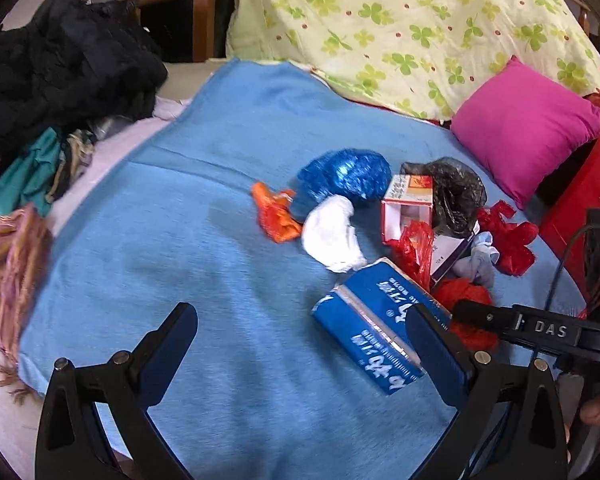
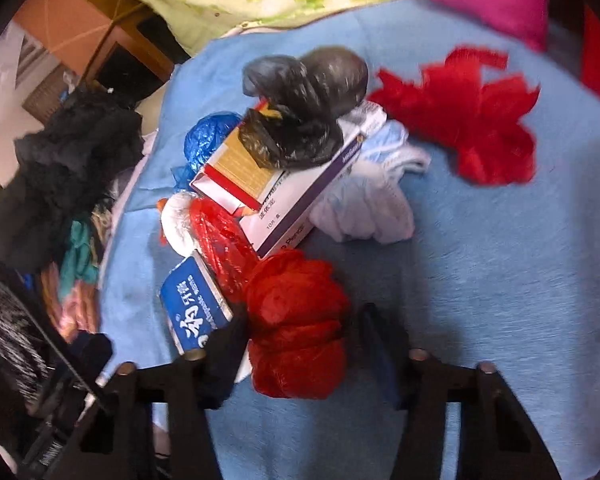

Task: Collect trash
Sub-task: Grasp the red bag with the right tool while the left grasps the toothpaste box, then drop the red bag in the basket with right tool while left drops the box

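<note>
The clean-up is only just beginning. Nearly all the trash is still lying in one heap on the blue blanket (image 1: 220, 240) of the bed, and nothing looks put away yet.

Nearest, the right gripper (image 2: 300, 344) is reaching around a scrunched red bag (image 2: 296, 324). The ball is sitting between the fingers. The finger at 9 o'clock is touching it, but a thin gap is showing on the 3 o'clock side, so the grip is not tight yet. The picture is blurry, so this is my best guess.

The left gripper (image 1: 300, 344) is hanging with its fingers wide apart and nothing in them. One finger is sitting over a corner of the blue toothpaste box (image 1: 364, 332).

A bit farther, toward 12 o'clock, more trash is waiting: a white wad (image 1: 330, 236), an orange scrap (image 1: 276, 216), a shiny blue bag (image 1: 344, 176), a small red and white box (image 1: 406, 208), a black bag (image 1: 456, 196) and a spread-out red bag (image 2: 468, 120). A purple and white box (image 2: 300, 200) and a pale cloth (image 2: 372, 200) are lying there too.

Far off at 2 o'clock a pink pillow (image 1: 528, 128) is resting. Beside it at 3 o'clock a tall red paper bag (image 1: 580, 208) is standing, and I think the trash may be going in there. So about ten things are left to pick up.
</note>
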The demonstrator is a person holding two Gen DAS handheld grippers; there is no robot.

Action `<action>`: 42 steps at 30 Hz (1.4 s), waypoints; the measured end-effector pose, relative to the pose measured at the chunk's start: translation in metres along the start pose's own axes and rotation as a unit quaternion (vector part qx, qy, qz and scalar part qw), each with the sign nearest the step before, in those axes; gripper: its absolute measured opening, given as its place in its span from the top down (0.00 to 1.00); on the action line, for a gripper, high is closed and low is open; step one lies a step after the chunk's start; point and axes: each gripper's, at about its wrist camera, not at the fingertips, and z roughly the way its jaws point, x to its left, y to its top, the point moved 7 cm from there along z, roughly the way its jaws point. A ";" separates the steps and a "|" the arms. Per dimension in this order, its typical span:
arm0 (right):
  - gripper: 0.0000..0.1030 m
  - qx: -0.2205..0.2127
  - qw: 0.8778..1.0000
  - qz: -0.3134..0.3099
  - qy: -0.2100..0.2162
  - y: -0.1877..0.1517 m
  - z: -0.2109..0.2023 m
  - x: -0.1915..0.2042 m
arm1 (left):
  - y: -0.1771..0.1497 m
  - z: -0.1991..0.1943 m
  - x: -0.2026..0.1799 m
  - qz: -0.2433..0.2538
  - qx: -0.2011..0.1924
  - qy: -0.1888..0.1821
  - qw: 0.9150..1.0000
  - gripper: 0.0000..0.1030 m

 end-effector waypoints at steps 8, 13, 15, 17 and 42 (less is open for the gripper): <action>0.53 -0.050 0.998 -0.009 -0.022 0.003 -0.046 -0.015 | 0.005 0.020 -0.033 0.000 0.002 -0.008 1.000 0.00; 0.53 -0.093 0.995 -0.010 -0.036 0.007 -0.080 -0.027 | 0.003 0.037 -0.053 0.000 0.011 0.008 1.000 0.00; 0.53 -0.106 0.993 -0.010 -0.041 0.008 -0.090 -0.032 | 0.000 0.044 -0.058 0.001 0.019 0.016 1.000 0.00; 0.53 -0.122 0.991 -0.017 -0.049 0.009 -0.100 -0.034 | -0.003 0.049 -0.062 0.000 0.026 0.019 0.999 0.00; 0.53 -0.234 0.968 -0.079 -0.034 -0.002 -0.161 0.002 | -0.015 0.000 -0.043 0.041 -0.021 -0.045 0.998 0.28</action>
